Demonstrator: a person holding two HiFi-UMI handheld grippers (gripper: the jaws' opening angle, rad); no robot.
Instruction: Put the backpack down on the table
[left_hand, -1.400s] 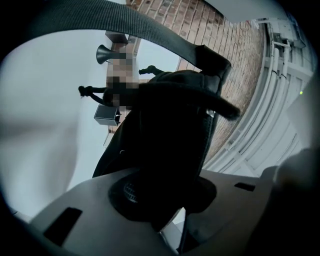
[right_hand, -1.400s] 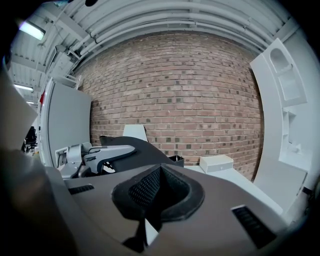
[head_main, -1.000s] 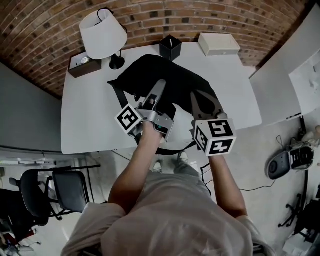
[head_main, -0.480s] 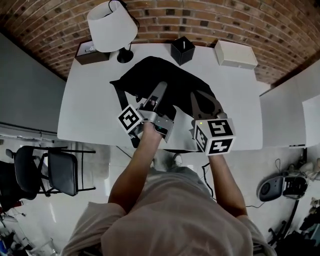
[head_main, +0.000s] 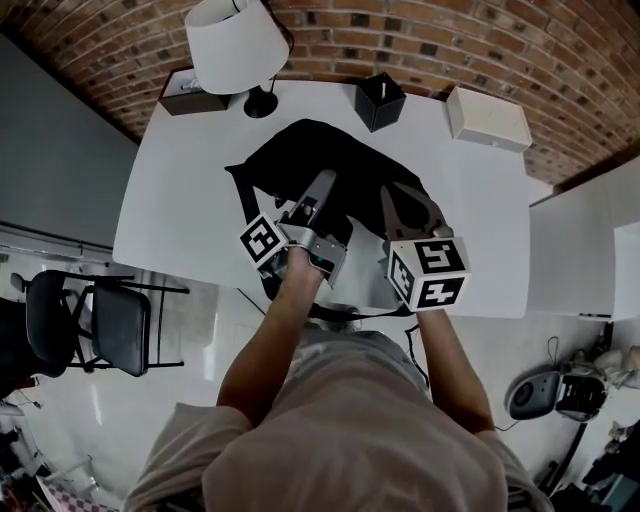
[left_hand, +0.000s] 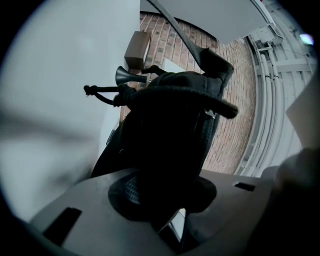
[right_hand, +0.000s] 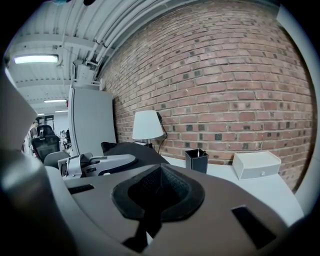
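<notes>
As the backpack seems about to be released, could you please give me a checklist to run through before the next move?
1. Left hand-held gripper shut on the backpack: ok.
2. Right hand-held gripper empty, jaws together: ok.
3. Backpack over the table: ok.
4. Backpack apart from the lamp and the black pen holder: ok.
5. Strap fully on the table: not ok, it hangs over the near edge.
6. Backpack's weight resting on the table: cannot tell.
</notes>
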